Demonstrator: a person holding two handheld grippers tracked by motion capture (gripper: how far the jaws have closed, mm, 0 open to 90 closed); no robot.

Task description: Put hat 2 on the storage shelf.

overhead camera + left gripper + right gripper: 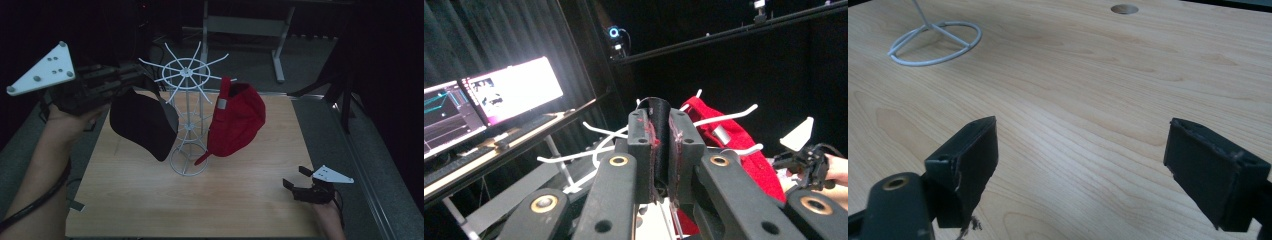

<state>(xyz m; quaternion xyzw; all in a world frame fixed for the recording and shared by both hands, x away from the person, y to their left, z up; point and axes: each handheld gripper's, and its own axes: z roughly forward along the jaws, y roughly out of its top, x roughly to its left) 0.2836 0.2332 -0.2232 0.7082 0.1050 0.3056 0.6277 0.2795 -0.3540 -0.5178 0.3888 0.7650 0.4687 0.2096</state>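
Black cap (142, 122) strap pinched in left hand-held gripper (663, 132), mostly hidden

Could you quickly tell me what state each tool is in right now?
Left tool: closed on the black cap, held beside the white rack.
Right tool: open, holding nothing, low over the table.

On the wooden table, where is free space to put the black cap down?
The table is bare along the near edge, between the rack base and the right gripper. Also bare behind the red cap. It is crowded around the rack, where the left gripper holds the black cap.
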